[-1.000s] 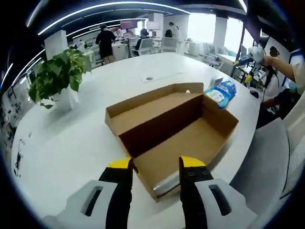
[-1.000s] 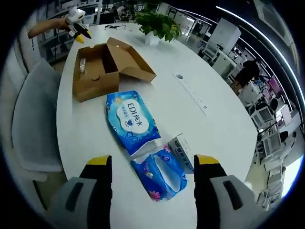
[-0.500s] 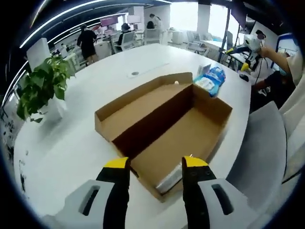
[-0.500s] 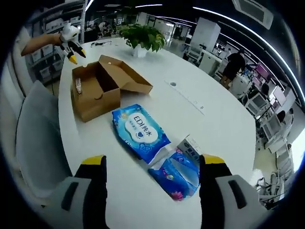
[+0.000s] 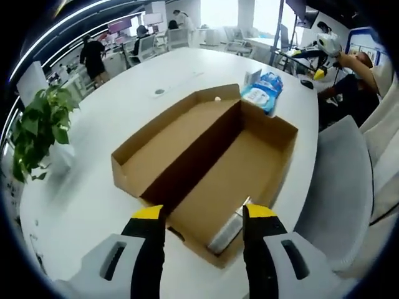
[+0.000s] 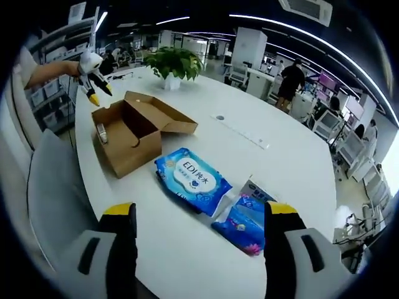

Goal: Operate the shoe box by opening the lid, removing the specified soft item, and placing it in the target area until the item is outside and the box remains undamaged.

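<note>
Left hand-held gripper [image 5: 202,215]: jaws wide, empty, over near end of open box [image 5: 212,156]; lid folded flat on bench [image 5: 87,187]. Wipes pack [image 6: 192,180] out, lying between box and right hand-held gripper [image 6: 198,215], long axis slanting away leftward; label reads "EDI". Right nearer, wide, empty. Tissue pack [image 6: 242,219] beside it.

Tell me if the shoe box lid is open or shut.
Open. The shoe box has its lid folded flat back on the table, baring a brown interior; the right gripper view shows the lid swung away too.
</note>
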Demonstrator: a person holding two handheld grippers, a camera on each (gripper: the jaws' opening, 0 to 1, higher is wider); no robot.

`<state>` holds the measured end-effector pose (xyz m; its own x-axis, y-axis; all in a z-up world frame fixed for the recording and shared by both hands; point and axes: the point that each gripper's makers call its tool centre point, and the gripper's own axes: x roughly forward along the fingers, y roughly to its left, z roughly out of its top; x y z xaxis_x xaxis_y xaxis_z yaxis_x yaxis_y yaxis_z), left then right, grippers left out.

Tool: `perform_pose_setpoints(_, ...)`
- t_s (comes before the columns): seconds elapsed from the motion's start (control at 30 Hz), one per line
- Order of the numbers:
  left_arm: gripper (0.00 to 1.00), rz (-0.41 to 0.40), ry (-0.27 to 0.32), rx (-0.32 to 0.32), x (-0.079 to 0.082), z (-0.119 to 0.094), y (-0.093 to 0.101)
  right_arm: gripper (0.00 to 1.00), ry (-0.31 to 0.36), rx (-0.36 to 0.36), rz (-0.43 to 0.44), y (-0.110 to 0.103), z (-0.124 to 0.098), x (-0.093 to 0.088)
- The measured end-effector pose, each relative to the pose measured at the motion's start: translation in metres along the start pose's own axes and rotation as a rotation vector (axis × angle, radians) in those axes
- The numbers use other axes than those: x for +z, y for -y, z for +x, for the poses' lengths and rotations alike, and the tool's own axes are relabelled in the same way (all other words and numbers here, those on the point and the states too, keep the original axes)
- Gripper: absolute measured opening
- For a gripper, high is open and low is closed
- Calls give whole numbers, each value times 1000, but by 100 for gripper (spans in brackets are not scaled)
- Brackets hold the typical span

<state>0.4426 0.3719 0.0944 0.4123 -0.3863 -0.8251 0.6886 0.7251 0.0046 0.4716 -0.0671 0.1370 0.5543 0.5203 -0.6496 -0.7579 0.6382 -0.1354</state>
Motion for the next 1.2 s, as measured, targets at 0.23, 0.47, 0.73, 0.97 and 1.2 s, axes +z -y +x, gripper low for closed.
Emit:
perform_pose_setpoints(0.23,51,40,-26,-25,5,4,-1,80,32,-29,37,-10,-5,3)
perform_pose_setpoints(0.47,51,82,-54,-46,8,9,-4,81,58,-61,84,-24,-10,2)
perform_pose_setpoints(0.73,51,128,-77,-62,14,15,-6,81,97,-103,132,-33,-15,8)
perform_pose_setpoints(0.97,52,217,-149,-121,13,28,-1,81,120,-118,171,-43,-21,8)
perform_pose_setpoints(1.2,53,317,-257,-236,1,39,12,81,108,-108,199,-60,-23,-1)
